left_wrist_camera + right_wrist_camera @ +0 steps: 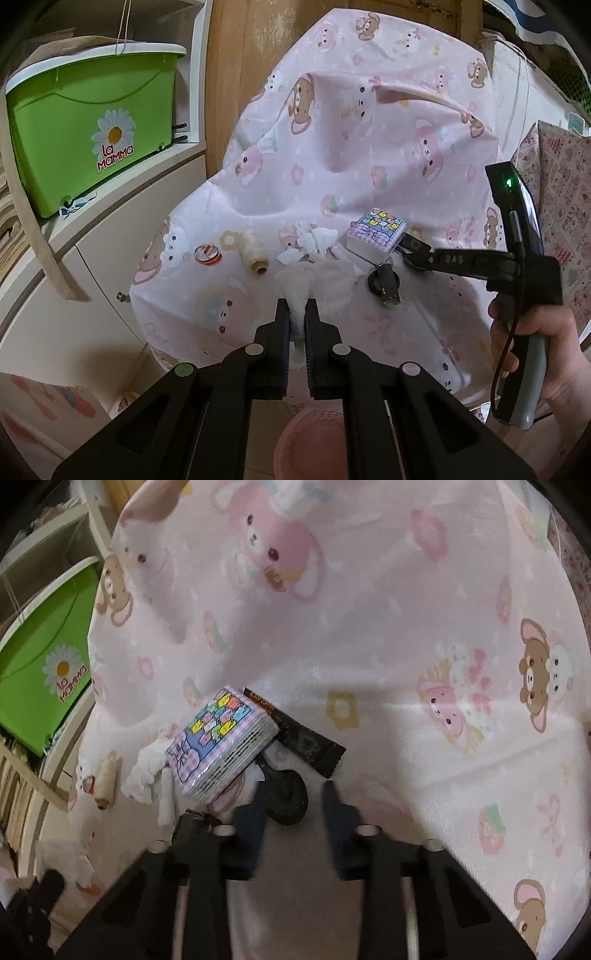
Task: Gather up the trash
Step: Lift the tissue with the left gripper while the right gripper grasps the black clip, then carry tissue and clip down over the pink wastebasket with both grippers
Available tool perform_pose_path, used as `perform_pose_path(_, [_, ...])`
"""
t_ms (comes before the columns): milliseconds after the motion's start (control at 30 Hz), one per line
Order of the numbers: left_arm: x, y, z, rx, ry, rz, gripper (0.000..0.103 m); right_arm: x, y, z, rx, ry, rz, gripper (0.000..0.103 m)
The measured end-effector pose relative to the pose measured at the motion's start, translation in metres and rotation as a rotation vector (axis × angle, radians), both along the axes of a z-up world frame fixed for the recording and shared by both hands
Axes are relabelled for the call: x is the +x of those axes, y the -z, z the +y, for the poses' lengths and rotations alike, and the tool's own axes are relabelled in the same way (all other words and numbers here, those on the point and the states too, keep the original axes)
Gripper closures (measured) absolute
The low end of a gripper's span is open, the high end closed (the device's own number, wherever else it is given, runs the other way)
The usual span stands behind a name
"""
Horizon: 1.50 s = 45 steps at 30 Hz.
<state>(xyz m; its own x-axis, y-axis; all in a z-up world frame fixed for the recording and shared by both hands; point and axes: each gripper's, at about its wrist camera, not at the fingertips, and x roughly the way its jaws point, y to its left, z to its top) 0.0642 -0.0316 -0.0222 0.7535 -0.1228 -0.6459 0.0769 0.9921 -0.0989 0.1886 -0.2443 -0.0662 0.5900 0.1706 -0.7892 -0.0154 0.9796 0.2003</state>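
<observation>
While the left tongs point(297, 306) are clamped on a crumpled white tissue point(314, 284), that piece hangs over the near side of the tissue pack point(376, 230), at the edge of the cloth-covered surface point(369, 147).

The right tongs point(291, 786) stand apart in their own view. The 2 pads point(255, 812) are blurred and press on nothing that can be made out. A dark round object point(286, 801) lies just ahead of the gap.

The next candidate for collection is probably the black wrapper point(295, 734):
- Position: touching the right flank of the tissue pack, straight ahead of the right tongs and just beyond the dark round object.
- Long axis: diagonal, from the pack's far corner down to the right, so the open gap meets it at a slant.
- Nearer hand: the right; the left is occupied.

More loose tissue scraps point(314, 240) lie just left of the pack.
</observation>
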Motion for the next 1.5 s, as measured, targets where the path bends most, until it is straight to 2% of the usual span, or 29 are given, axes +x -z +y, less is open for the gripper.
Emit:
perform_pose_path(33, [0.000,0.000,0.000,-0.002,0.000,0.002,0.096,-0.001,0.001,0.000,-0.002,-0.003,0.008,0.097])
perform_pose_path(133, [0.000,0.000,0.001,-0.008,0.000,0.005,0.096,-0.008,-0.001,-0.007,0.011,0.030,-0.011,0.099])
perform_pose_path(367, [-0.007,-0.008,0.000,0.004,-0.002,-0.027,0.096,-0.036,-0.030,-0.035,-0.016,0.092,-0.120,0.099])
perform_pose_path(467, [-0.010,-0.010,0.001,0.008,-0.002,-0.037,0.096,-0.051,-0.043,-0.041,-0.043,0.094,-0.178,0.100])
perform_pose_path(633, [-0.012,-0.012,0.002,0.015,0.005,-0.043,0.096,-0.073,-0.062,-0.052,-0.078,0.098,-0.227,0.100])
perform_pose_path(800, [-0.018,-0.016,0.001,0.022,0.022,-0.024,0.096,-0.097,-0.074,-0.052,-0.099,0.072,-0.249,0.099])
perform_pose_path(933, [-0.026,-0.023,0.002,-0.041,0.066,0.000,0.096,-0.116,-0.082,-0.043,-0.146,0.039,-0.268,0.099])
perform_pose_path(1067, [-0.032,-0.028,-0.001,-0.006,0.072,-0.028,0.096,-0.136,-0.096,-0.030,-0.179,-0.012,-0.309,0.099])
perform_pose_path(1233, [-0.037,-0.033,-0.002,-0.006,0.092,-0.022,0.096,-0.161,-0.101,-0.016,-0.172,-0.068,-0.310,0.099])
perform_pose_path(1367, [-0.038,-0.030,-0.005,0.008,0.115,0.013,0.096,-0.179,-0.092,-0.007,-0.145,-0.115,-0.261,0.099])
perform_pose_path(1500, [-0.039,-0.029,-0.007,0.046,0.096,-0.004,0.096,-0.186,-0.076,-0.001,-0.123,-0.179,-0.194,0.099])
